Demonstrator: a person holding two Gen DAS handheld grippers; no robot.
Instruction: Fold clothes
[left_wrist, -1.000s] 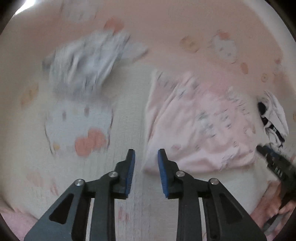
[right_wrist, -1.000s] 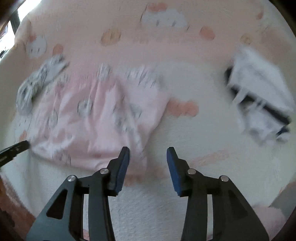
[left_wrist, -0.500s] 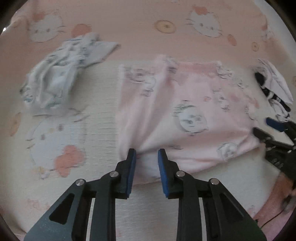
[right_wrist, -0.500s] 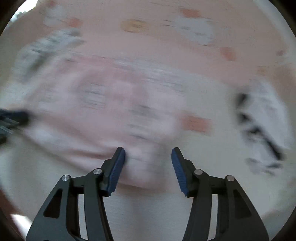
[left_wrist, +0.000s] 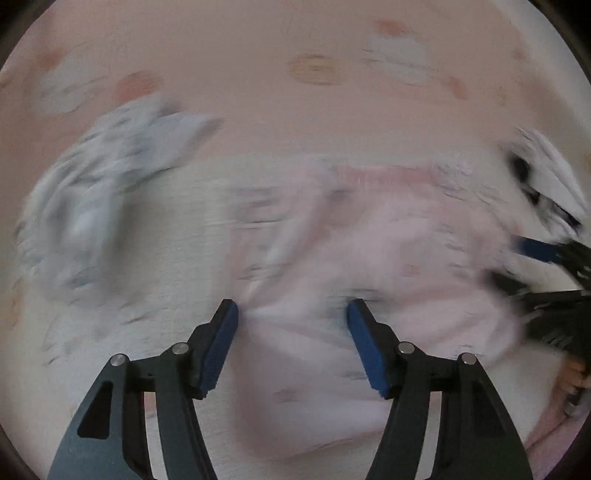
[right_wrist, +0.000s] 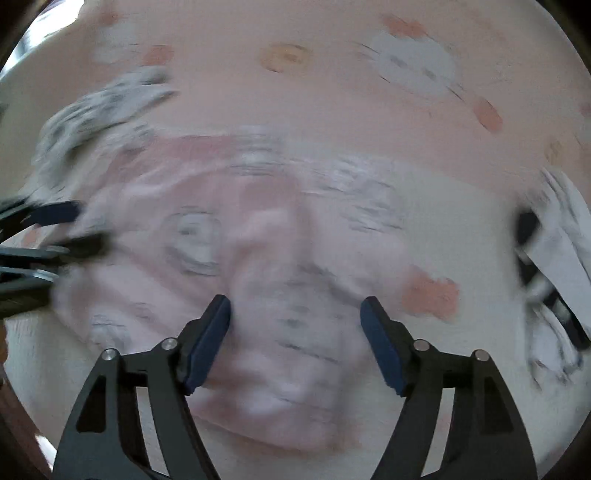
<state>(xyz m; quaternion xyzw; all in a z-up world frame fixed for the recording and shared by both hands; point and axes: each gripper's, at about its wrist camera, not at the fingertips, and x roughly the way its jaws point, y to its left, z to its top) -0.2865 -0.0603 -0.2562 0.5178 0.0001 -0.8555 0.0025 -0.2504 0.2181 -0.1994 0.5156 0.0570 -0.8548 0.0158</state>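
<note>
While both pictures are smeared with motion blur, the tongs themselves read clearly. At the bottom of the left wrist view the left gripper (left_wrist: 292, 314) has its blue-padded jaws spread and opening, with the near-left part of the pink printed garment (left_wrist: 369, 266) lying in the gap; the pads (left_wrist: 218, 347) do not press on it. At the bottom of the right wrist view the right gripper (right_wrist: 295, 314) is likewise spread and opening, pink cloth between the jaws, nothing pinched.

The pink printed garment (right_wrist: 258, 240) lies flat across the middle of both frames, rumpled near the tongs, with cat-face prints on it. Each gripper shows in the other's view: the right one at the right edge of the left wrist view, the left one at the left edge of the right wrist view, both at the garment's side edges.

Farther out, a crumpled pale blue-grey printed garment (left_wrist: 107, 206) lies at the left of the left wrist view, apart from the pink one. A white and black garment (right_wrist: 554, 273) sits at the right edge of the right wrist view. Everything rests on a pink and cream cartoon-cat bedspread (left_wrist: 295, 110).
</note>
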